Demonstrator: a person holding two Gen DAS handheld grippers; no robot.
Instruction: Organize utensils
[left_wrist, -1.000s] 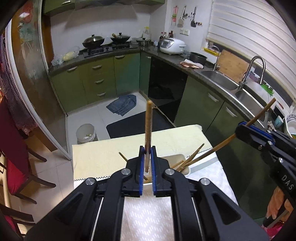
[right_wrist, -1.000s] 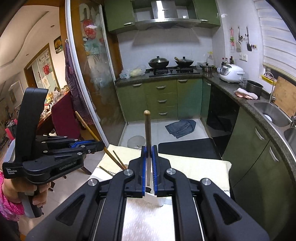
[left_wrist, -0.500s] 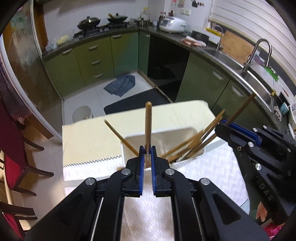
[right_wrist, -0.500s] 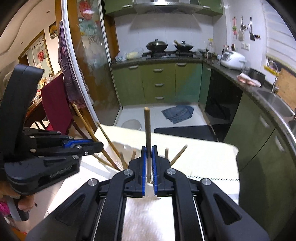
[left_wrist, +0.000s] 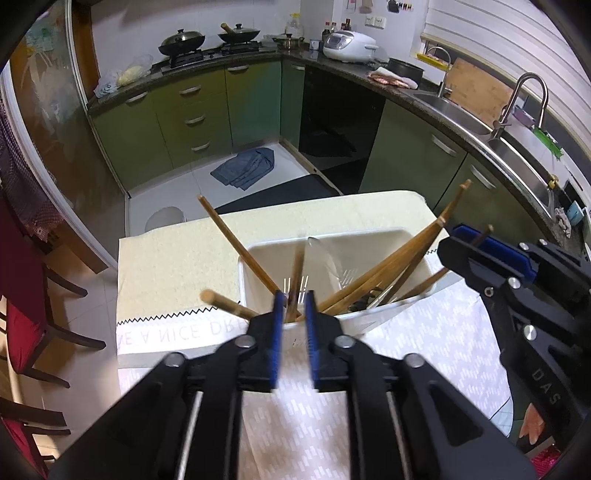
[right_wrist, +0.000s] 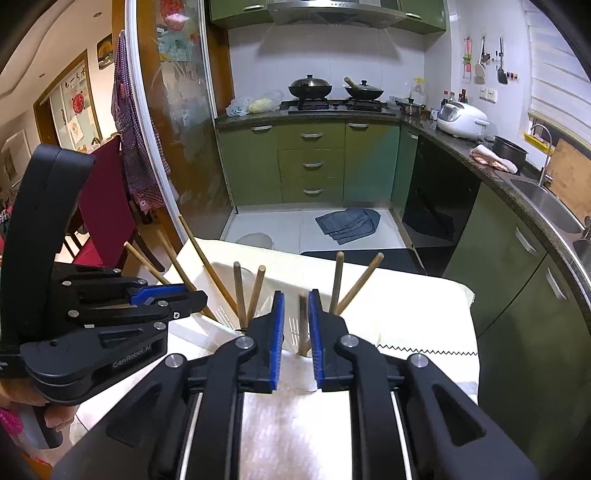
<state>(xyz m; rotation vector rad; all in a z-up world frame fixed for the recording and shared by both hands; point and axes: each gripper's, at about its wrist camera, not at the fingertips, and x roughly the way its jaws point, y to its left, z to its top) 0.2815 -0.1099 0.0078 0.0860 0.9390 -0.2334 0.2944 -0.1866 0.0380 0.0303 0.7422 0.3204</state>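
A white utensil holder (left_wrist: 280, 245) stands on the table with several wooden chopsticks (left_wrist: 391, 262) leaning in it. My left gripper (left_wrist: 294, 306) is open just over its near rim; a blurred chopstick (left_wrist: 296, 273) drops between the jaws into the holder. My right gripper (right_wrist: 296, 310) is open over the same holder (right_wrist: 221, 269); a chopstick (right_wrist: 303, 325) stands loose between its jaws. Each gripper shows in the other's view: the right one (left_wrist: 472, 243), the left one (right_wrist: 188, 295).
The table carries a yellow cloth (left_wrist: 177, 258) and a white patterned cloth (left_wrist: 424, 350). Red chairs (left_wrist: 22, 325) stand at the left. Green kitchen cabinets (right_wrist: 314, 162), a sink (left_wrist: 454, 110) and a floor rag (left_wrist: 243, 168) lie beyond.
Both grippers came down to the holder and opened, letting go of their chopsticks, which now sit or fall into the holder.
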